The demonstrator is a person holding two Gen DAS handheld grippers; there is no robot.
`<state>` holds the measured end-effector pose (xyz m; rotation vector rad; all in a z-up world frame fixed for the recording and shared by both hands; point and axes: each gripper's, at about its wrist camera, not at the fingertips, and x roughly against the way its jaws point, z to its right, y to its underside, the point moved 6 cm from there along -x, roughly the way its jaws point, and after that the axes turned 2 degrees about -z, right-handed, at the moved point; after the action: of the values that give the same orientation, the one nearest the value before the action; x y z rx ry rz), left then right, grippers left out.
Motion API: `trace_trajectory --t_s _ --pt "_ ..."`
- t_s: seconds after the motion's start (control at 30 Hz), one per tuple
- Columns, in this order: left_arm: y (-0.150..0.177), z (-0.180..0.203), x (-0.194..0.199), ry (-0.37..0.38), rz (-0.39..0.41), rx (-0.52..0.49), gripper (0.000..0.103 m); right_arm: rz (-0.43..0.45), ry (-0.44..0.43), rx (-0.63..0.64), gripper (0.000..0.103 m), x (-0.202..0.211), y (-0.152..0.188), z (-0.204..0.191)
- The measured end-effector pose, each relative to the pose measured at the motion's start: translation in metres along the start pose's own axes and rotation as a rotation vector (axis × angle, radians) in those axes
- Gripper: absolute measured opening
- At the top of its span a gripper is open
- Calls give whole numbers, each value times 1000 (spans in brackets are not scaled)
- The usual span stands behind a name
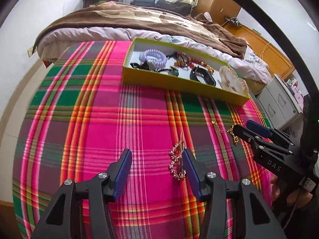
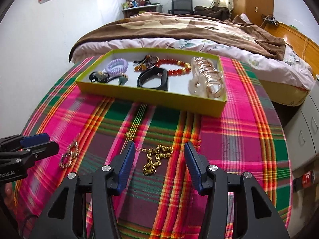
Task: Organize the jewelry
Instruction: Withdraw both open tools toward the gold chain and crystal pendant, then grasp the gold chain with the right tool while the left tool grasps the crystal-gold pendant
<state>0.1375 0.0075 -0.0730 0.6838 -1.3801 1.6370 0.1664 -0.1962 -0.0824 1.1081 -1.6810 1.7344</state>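
Note:
A rose-gold bracelet (image 1: 176,163) lies on the plaid cloth just inside the right finger of my left gripper (image 1: 157,155), which stands open above it without touching. A gold chain (image 2: 157,157) lies between the fingers of my right gripper (image 2: 159,147), also open, its pads apart from the chain. Each gripper shows in the other view: the right gripper (image 1: 242,125) by the chain's end, the left gripper (image 2: 52,141) beside the rose-gold bracelet (image 2: 68,156). Behind them stands a yellow-green box (image 2: 139,97), seen too as the box (image 1: 179,83), holding a purple coil tie, black band, red beads and a hair claw.
The plaid cloth (image 1: 89,129) covers a round table whose edge curves away left and right. A bed with a brown blanket (image 2: 179,29) stands right behind the box. A white drawer cabinet (image 2: 307,127) is at the right, below table level.

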Motion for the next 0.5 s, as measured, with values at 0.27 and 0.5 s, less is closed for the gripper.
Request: trace_trajectory --t_s 0.27,0.5 --pt "3 -1 -4 -1 -6 7 52 -3 16 21 57 -7 4 -2" --pt "4 2 -5 5 -8 6 61 -9 54 26 57 -7 5 -1"
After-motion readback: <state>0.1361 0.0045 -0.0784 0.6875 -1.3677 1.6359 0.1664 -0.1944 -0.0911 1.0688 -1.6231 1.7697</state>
